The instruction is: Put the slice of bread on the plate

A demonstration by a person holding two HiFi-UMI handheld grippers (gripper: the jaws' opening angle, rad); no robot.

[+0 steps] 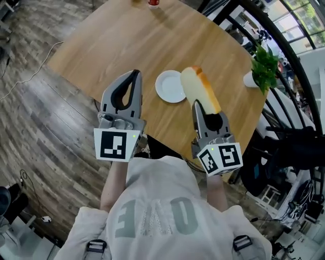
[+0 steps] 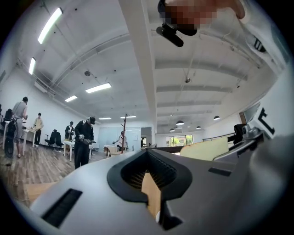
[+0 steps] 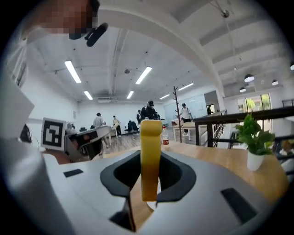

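Observation:
A slice of bread (image 1: pixel 199 89), pale with a golden crust, is held on edge above the round wooden table (image 1: pixel 117 40). My right gripper (image 1: pixel 206 108) is shut on its near end; in the right gripper view the crust (image 3: pixel 150 151) stands upright between the jaws. The far end of the bread reaches the right rim of a small white plate (image 1: pixel 167 87), which has nothing on it. My left gripper (image 1: pixel 135 75) hovers left of the plate, shut and holding nothing. The left gripper view also catches the bread (image 2: pixel 206 149) off to the right.
A potted green plant (image 1: pixel 263 65) stands at the table's right edge, in front of a dark railing (image 1: pixel 284 45). A bottle with a red label (image 1: pixel 154 3) is at the far side of the table. Wood floor lies to the left. Several people stand at desks in the background (image 2: pixel 84 137).

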